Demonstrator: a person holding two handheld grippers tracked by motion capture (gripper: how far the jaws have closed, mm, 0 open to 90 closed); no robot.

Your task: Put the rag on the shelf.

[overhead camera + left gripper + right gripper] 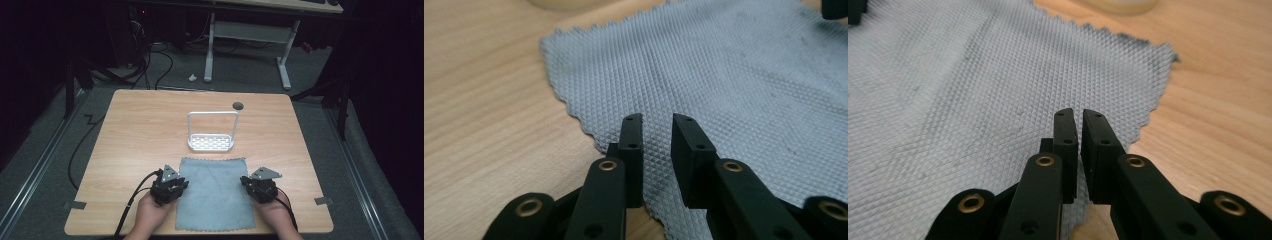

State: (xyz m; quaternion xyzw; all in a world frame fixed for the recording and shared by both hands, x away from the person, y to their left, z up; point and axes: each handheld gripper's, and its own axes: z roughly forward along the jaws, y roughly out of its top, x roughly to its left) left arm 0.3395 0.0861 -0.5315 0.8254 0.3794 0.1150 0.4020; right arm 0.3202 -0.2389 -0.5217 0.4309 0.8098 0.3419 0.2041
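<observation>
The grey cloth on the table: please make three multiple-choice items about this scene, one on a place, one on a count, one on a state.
1. Where does the white rack stand?
A. beyond the far edge of the grey cloth
B. on top of the cloth
C. at the table's left edge

2. How many grippers are at the cloth?
A. one
B. two
C. three

3. How does the cloth lie?
A. rolled up
B. hung on the rack
C. spread flat on the wooden table

Answers:
1 A, as the high view shows the rack just past the cloth's far edge, apart from it.
2 B, as the left gripper is at the cloth's left edge and the right gripper at its right edge.
3 C, as the cloth lies open in one layer, its zigzag edges on the wood.
</observation>
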